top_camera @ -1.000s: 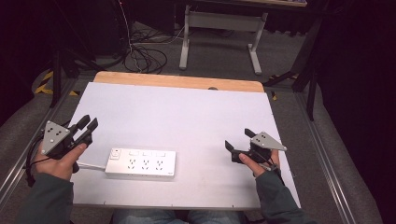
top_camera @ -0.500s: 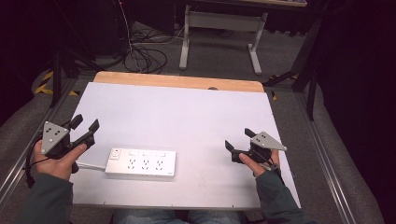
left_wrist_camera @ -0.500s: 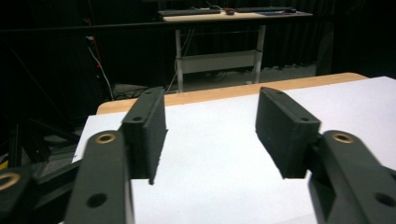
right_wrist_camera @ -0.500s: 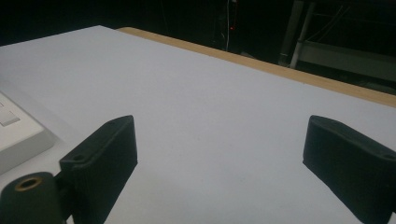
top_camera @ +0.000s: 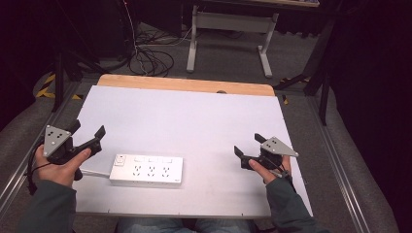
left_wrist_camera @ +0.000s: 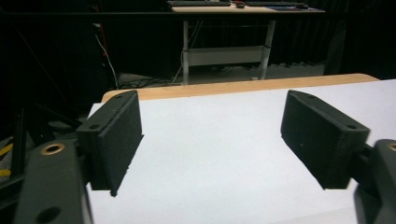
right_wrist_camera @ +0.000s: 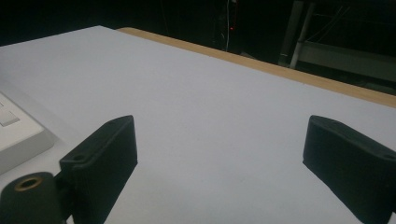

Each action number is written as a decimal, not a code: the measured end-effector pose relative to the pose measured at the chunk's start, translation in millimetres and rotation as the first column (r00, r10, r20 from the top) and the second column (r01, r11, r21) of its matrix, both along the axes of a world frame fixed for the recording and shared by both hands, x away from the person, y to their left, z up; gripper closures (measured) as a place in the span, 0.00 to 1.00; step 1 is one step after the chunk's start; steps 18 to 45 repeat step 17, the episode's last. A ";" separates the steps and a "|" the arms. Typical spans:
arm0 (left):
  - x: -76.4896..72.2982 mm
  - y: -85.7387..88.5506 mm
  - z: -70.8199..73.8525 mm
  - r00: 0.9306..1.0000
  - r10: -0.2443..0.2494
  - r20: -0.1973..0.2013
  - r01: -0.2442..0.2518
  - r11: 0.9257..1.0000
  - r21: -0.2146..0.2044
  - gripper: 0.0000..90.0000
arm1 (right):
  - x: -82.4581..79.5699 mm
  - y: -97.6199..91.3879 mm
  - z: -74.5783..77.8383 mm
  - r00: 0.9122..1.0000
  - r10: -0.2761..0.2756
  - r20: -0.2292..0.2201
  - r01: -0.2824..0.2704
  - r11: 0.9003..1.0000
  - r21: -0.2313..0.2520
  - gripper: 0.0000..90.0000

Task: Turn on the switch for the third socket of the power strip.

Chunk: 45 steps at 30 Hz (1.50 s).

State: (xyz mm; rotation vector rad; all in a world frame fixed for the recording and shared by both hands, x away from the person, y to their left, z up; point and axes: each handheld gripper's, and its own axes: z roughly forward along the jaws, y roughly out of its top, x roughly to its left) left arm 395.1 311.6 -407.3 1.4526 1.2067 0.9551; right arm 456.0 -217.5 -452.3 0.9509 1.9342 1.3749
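With both my claws wide and empty, my left gripper (top_camera: 88, 137) at nine o'clock and my right gripper (top_camera: 248, 149) at three, the power strip (top_camera: 146, 170) at six may slide away if I push it carelessly.

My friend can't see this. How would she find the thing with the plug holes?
Start at the big white table. Near its front edge, between the two hands, closer to the left one, lies a long white plastic power strip. It is the lone white box, with sockets and switches on top.
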 end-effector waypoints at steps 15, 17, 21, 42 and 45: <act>1.0 -2.6 -1.5 0.999 -0.048 0.011 0.048 0.999 0.005 0.01 | -0.2 -0.6 0.1 1.000 -0.004 -0.003 0.004 1.000 0.001 0.11; 1.2 -2.7 -1.8 0.999 -0.051 0.010 0.051 0.999 0.004 0.01 | -0.2 -0.6 0.2 1.000 -0.004 -0.003 0.004 1.000 0.001 0.11; 1.2 -2.7 -1.8 0.999 -0.051 0.010 0.051 0.999 0.004 0.01 | -0.2 -0.6 0.2 1.000 -0.004 -0.003 0.004 1.000 0.001 0.11; 1.2 -2.7 -1.8 0.999 -0.051 0.010 0.051 0.999 0.004 0.01 | -0.2 -0.6 0.2 1.000 -0.004 -0.003 0.004 1.000 0.001 0.11; 1.2 -2.7 -1.8 0.999 -0.051 0.010 0.051 0.999 0.004 0.01 | -0.2 -0.6 0.2 1.000 -0.004 -0.003 0.004 1.000 0.001 0.11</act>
